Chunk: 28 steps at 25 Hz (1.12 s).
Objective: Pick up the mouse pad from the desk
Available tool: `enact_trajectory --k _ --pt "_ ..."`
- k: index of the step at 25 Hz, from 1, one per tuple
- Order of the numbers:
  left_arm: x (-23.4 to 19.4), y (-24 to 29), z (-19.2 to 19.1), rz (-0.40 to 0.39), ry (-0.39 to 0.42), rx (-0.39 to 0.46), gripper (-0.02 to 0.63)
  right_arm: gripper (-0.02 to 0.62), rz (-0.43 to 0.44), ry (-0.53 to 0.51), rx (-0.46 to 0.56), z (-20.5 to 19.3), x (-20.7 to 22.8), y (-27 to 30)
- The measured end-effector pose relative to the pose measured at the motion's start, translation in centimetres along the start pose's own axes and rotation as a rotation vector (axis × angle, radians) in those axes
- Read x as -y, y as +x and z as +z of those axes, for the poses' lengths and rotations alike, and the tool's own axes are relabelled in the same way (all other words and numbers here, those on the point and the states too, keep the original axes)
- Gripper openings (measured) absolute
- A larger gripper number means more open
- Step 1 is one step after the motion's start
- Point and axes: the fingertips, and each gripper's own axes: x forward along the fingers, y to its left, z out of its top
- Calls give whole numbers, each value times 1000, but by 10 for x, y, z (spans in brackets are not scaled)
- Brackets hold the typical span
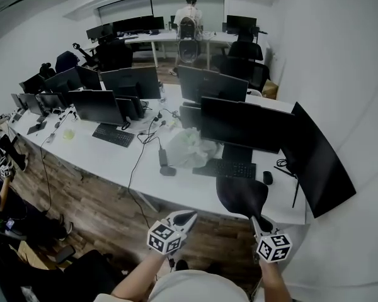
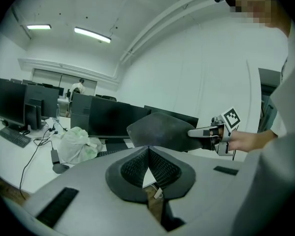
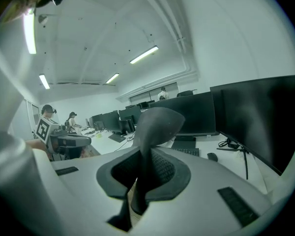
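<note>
The dark grey mouse pad (image 1: 241,195) hangs in the air above the front edge of the white desk (image 1: 195,190), drooping and curled. My right gripper (image 1: 256,220) is shut on its near edge; in the right gripper view the pad (image 3: 160,124) rises out from between the pads (image 3: 164,168). In the left gripper view the same pad (image 2: 160,131) shows to the right, with the right gripper (image 2: 202,132) clamped on it. My left gripper (image 1: 188,218) floats to the pad's left, apart from it. Its pads (image 2: 160,168) meet at the tip with nothing between them.
On the desk stand a black keyboard (image 1: 225,168), a mouse (image 1: 268,177), a monitor (image 1: 239,123), a curved monitor (image 1: 318,162) at the right end, a white plastic bag (image 1: 189,148) and cables. More desks with monitors lie left and behind. People sit at far left and at the back.
</note>
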Motion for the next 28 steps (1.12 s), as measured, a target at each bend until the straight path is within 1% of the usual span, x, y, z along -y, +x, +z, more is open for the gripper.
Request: enact_trajectory --k 4,10,17,28 --pt "0 -12 8 -33 21 9 15 44 33 -15 10 7 -27 -7" --pt "-1 -30 20 -42 -1 64 15 44 36 -11 64 27 -50 -22" --pt "4 -43 31 -50 -17 106 15 44 45 3 78 33 -63 -29" --pt "2 -54 33 -41 -21 121 15 44 38 15 82 33 -69 -37"
